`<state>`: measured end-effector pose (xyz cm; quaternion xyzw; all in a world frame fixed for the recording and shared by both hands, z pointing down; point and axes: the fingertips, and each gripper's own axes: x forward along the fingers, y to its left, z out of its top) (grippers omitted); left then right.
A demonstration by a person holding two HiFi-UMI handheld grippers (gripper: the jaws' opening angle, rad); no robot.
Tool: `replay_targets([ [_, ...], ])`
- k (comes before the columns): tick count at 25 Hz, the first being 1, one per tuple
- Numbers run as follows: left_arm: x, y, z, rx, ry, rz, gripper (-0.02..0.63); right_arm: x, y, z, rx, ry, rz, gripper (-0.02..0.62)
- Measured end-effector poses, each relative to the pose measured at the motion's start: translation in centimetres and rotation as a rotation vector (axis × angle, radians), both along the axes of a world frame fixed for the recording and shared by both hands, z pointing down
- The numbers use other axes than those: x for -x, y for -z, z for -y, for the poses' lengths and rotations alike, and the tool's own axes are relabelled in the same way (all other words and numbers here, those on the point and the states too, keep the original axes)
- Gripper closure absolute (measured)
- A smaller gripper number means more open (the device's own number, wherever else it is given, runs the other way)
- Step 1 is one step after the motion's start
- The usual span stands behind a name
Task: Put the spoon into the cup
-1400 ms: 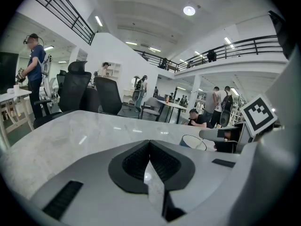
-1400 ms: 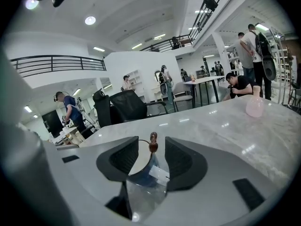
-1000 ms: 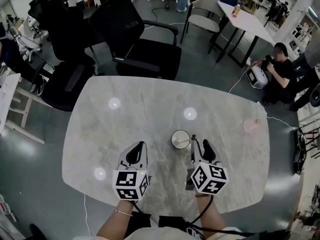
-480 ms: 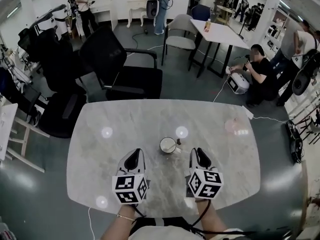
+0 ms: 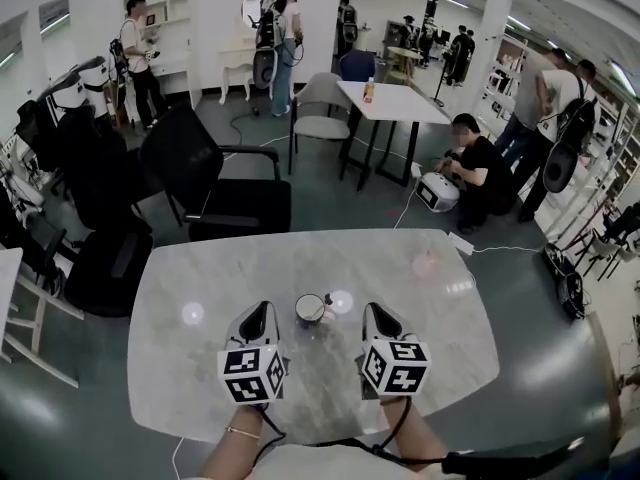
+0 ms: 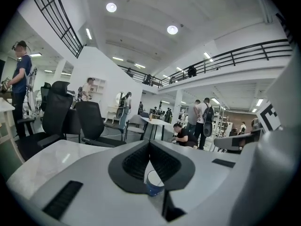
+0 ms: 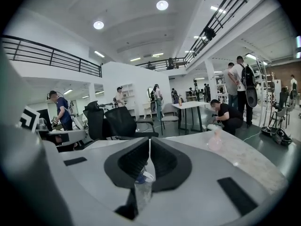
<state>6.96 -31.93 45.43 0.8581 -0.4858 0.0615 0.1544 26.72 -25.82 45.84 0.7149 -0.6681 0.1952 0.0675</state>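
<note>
A small round cup (image 5: pixel 309 310) stands on the marble table (image 5: pixel 200 268), between and just beyond my two grippers. A short dark handle, likely the spoon (image 5: pixel 327 299), pokes out at its right rim. My left gripper (image 5: pixel 262 312) hovers left of the cup with its jaws together. In the left gripper view that gripper (image 6: pixel 149 142) is shut on nothing, and the cup (image 6: pixel 153 186) shows below its jaws. My right gripper (image 5: pixel 372 311) hangs right of the cup. Its jaws have just been closing and now meet, with nothing between them (image 7: pixel 149 139). The cup (image 7: pixel 140 190) sits under them.
A pale pink object (image 5: pixel 425 264) lies at the table's far right. Black office chairs (image 5: pixel 215 183) stand beyond the far edge. Further back are a white table (image 5: pixel 390 100) and several people, one crouching by a white device (image 5: pixel 436 194).
The right gripper's jaws have gone from open beside the cup to shut. Both grippers have lifted and drawn back from the cup. The head view has tilted up to show more of the room.
</note>
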Motion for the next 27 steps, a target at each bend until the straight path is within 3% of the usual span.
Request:
replay_targets([
  [7, -0.3, 0.5, 0.3, -0.018, -0.028, -0.002, 0.588, 0.3, 1.5, 0.5, -0.032, 0.001, -0.039, 0.565],
  [27, -0.1, -0.4, 0.5, -0.001, -0.018, 0.008, 0.588, 0.4, 0.8, 0.8, -0.040, 0.004, -0.013, 0.565],
])
